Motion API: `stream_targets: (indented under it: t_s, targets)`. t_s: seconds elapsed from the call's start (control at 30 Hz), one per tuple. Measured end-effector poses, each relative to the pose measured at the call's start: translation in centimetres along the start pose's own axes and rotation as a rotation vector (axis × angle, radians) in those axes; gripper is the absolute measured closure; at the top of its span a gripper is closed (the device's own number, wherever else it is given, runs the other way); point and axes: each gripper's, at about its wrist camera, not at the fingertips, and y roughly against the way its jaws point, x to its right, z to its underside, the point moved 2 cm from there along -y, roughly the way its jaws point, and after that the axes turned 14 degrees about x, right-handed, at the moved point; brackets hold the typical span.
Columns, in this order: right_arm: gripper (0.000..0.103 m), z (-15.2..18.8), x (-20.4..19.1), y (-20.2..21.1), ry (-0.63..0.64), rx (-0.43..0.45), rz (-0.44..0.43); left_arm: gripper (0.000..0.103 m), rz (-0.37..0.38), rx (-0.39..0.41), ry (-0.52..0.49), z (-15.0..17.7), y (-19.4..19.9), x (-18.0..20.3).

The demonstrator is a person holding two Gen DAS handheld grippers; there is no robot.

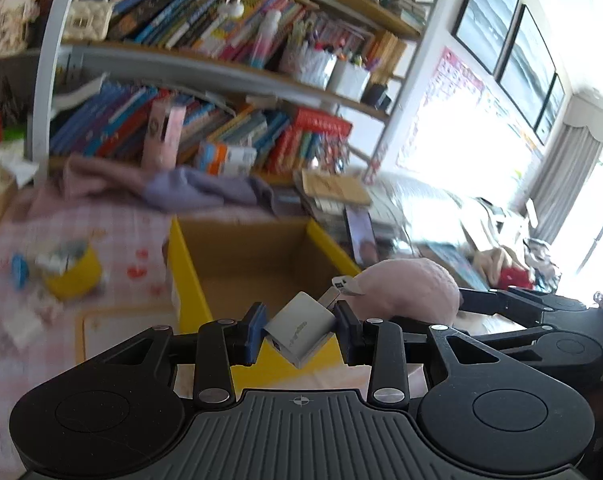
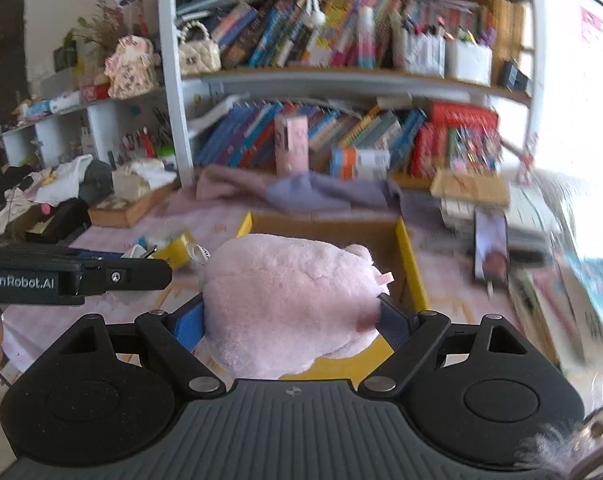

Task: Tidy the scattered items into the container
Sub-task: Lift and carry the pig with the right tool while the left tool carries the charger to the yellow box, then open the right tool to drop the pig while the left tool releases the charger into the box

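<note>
Crowding bookshelves (image 2: 341, 80) behind pink checked tablecloth (image 1: 113, 236); jaws clenched on charger (image 1: 301, 328), plush (image 2: 289, 300).

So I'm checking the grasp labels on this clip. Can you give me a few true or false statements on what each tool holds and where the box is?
1. The left tool grips a small white charger. True.
2. The right tool is open and holds nothing. False: it is shut on a pink plush.
3. The yellow box lies ahead of both tools. True.
4. The plush already lies in the box. False: it is held in the tool.
</note>
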Motion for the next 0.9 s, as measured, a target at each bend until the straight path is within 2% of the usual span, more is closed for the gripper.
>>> stream_targets:
  t_s: [0.13, 0.27, 0.43, 0.6, 0.9]
  targets:
    - [0.018, -1.2, 2.3, -4.0, 0.061, -0.001, -0.050, 0.068, -0.049, 0.019, -0.032, -1.7, -3.9, 0.7]
    - [0.018, -0.8, 4.1, -8.9, 0.132, -0.052, -0.112, 0.068, -0.104, 0.000, -0.064, -2.1, -8.4, 1.0]
    - [0.018, 0.8, 5.1, -13.8, 0.190, -0.121, -0.196, 0.068, -0.156, -0.073, -0.124, -1.1, -13.8, 1.3]
    - [0.018, 2.6, 4.9, -17.5, 0.259, -0.186, -0.272, 0.068, -0.208, -0.143, -0.125, 0.5, -17.6, 0.2]
    - [0.017, 5.1, 5.0, -21.3, 0.289, -0.310, -0.341, 0.068, -0.251, -0.267, -0.178, 3.0, -21.9, -1.0]
